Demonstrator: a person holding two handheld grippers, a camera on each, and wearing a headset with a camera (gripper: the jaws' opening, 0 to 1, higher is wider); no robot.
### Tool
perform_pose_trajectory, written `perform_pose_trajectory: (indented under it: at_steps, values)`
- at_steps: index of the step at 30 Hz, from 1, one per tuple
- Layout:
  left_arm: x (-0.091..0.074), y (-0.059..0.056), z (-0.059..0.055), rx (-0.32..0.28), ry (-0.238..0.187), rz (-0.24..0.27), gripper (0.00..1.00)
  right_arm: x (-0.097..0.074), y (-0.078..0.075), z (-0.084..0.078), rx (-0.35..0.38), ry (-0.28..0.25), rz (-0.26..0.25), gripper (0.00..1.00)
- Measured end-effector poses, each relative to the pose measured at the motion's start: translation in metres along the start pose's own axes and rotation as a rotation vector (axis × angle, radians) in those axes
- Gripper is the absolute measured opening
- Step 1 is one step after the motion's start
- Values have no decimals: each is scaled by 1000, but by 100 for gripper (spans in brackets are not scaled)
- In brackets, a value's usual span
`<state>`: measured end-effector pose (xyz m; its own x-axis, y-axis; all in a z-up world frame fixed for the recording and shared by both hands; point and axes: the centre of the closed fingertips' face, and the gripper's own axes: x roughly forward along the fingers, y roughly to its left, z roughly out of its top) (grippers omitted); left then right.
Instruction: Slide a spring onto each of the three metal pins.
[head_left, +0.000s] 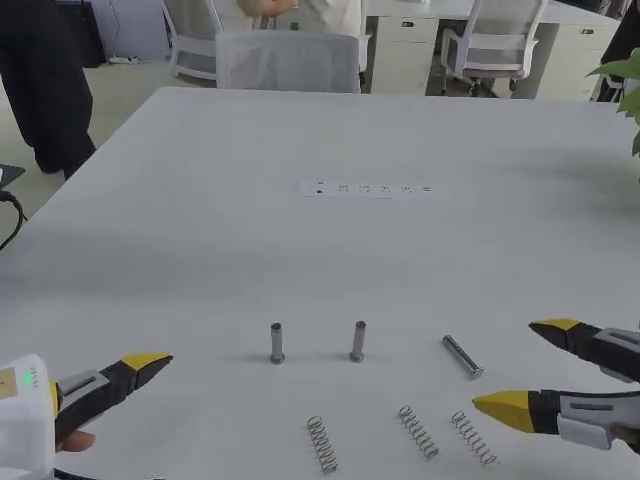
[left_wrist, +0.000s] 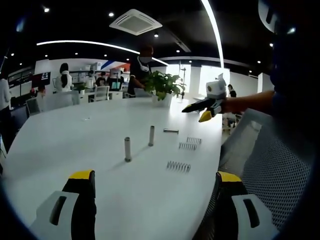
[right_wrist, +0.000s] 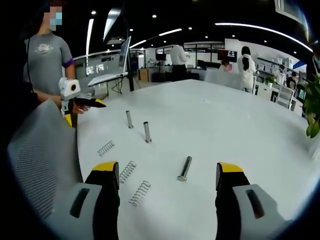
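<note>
Head view shows my right gripper (head_left: 515, 364) with jaws spread wide, holding nothing; my left gripper (left_wrist: 155, 176) is released too. Between them I see two pins (head_left: 277, 343) upright, the third pin (head_left: 462, 356) lying flat, and three springs (head_left: 417, 431) lying near them on the table (head_left: 300, 250).

right claw (head_left: 507, 364) cropped, strip (head_left: 365, 188) print seemingly illegible

Left gripper (left_wrist: 155, 176), right gripper (head_left: 520, 364), black jaws, yellow tips, grey bodies
</note>
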<state>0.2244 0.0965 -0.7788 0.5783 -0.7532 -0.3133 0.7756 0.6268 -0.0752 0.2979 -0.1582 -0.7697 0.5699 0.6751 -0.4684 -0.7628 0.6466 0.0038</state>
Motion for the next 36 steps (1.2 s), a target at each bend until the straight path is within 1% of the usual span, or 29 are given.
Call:
perform_pose_trajectory:
  at_steps: [2, 5, 7, 10, 11, 14, 18, 19, 20, 23, 27, 30, 32, 36]
  values:
    - [-1, 0, 0, -1, 0, 1, 97, 6, -3, 2, -4, 16, 2, 77]
    - [-2, 1, 0, -1, -2, 6, 97, 13, -9, 6, -9, 25, -3, 74]
    - [-3, 2, 0, -3, -5, 9, 97, 18, -12, 6, -9, 33, -1, 73]
    - [-3, 2, 0, -4, -9, 11, 97, 25, -15, 5, -9, 60, -6, 69]
    - [-4, 3, 0, -3, -7, 12, 97, 27, -16, 5, -7, 60, -3, 68]
    - [-4, 3, 0, -4, -9, 12, 97, 33, -21, 5, 5, 81, -16, 65]
    - [-3, 2, 1, -6, -11, 10, 97, 39, -27, 3, 8, 109, -35, 60]
    - [-3, 2, 0, -5, -10, 9, 97, 38, -27, 1, 6, 125, -44, 58]
    - [-3, 1, 1, -5, -11, 9, 97, 39, -28, 1, 7, 128, -51, 57]
    - [-4, 1, 0, -5, -12, 8, 97, 43, -27, 0, 3, 140, -54, 54]
    - [-4, 1, 0, -3, -14, 7, 97, 47, -30, -2, 11, 170, -70, 51]
    - [-4, 2, 2, -3, -18, 5, 97, 51, -33, -4, 11, 204, -82, 48]
    - [-4, 2, 3, -7, -23, 4, 96, 53, -32, -3, 13, 206, -80, 48]
    - [-4, 3, 3, -9, -27, 3, 96, 55, -35, -5, -4, 243, -88, 42]
